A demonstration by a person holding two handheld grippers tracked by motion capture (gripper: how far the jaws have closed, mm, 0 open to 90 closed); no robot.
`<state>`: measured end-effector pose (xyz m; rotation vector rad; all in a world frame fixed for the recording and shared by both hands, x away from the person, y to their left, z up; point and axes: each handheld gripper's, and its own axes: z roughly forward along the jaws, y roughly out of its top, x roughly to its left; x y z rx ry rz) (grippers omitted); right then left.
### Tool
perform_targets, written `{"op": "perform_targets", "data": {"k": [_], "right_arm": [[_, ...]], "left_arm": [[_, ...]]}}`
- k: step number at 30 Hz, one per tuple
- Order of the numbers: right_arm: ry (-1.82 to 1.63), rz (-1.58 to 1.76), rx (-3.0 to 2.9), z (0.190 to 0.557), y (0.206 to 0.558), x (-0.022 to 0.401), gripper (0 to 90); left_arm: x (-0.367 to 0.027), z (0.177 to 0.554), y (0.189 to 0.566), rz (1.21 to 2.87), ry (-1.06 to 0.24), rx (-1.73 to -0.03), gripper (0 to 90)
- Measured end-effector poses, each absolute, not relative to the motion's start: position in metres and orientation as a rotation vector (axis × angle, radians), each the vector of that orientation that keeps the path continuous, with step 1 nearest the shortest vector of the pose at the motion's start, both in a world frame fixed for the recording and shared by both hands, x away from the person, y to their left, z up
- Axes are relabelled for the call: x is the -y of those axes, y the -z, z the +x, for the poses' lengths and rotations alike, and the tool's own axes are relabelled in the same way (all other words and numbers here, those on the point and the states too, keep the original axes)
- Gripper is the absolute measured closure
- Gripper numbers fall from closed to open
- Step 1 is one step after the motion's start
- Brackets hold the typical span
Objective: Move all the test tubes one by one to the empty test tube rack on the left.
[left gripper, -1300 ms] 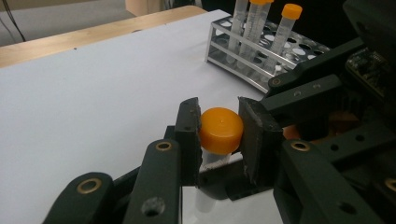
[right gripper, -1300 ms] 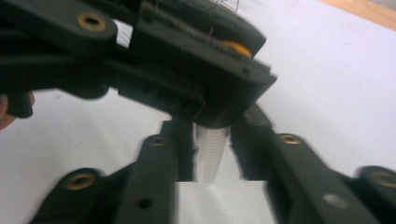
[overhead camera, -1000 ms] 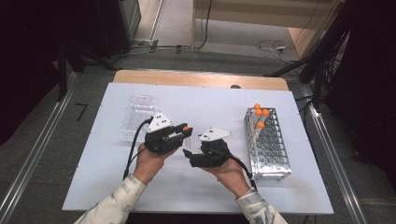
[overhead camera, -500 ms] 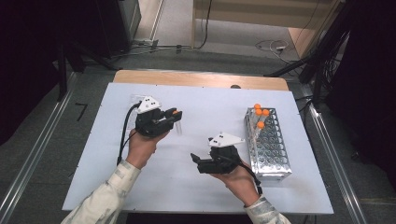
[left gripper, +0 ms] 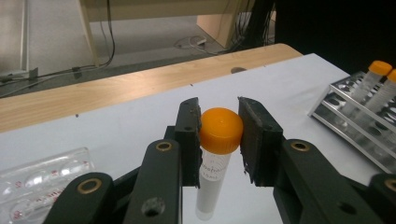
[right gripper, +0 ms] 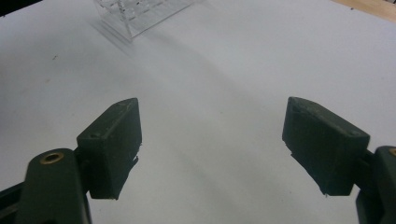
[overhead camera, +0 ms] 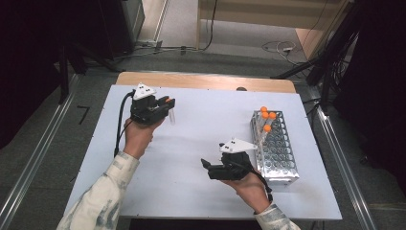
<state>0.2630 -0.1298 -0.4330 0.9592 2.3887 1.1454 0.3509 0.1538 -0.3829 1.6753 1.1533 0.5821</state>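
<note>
Carry step: left tongs (left gripper: 219, 140) clenched on orange-capped tube (left gripper: 215, 158), right tongs (right gripper: 212, 144) released, empty; next, likely swing toward rack (overhead camera: 277, 143) at 3 o'clock, seat upright.

We see a white table (overhead camera: 191, 158) bearing a metal tube rack (overhead camera: 277, 155) at right and a clear tray (left gripper: 39, 179) at lower left.

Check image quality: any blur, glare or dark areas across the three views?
High view: table evenly lit, surroundings dark, slightly soft. Left gripper view: the capped tube is sharp, the rack soft at the edge. Right gripper view: soft shadows on the white surface, the clear tray blurred.
</note>
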Motion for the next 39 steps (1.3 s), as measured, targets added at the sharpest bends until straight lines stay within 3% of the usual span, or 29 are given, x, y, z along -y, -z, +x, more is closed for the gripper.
{"op": "perform_targets", "data": {"k": [27, 39], "right_arm": [[-1.168, 0.963, -2.371, 0.264, 0.431, 0.134, 18.5], [-1.179, 0.967, -2.361, 0.263, 0.429, 0.137, 18.5]], "left_arm": [[-0.213, 0.406, 0.369, 1.541, -0.715, -1.348, 70.4], [-0.210, 0.411, 0.388, 1.627, -0.739, -1.390, 70.4]]}}
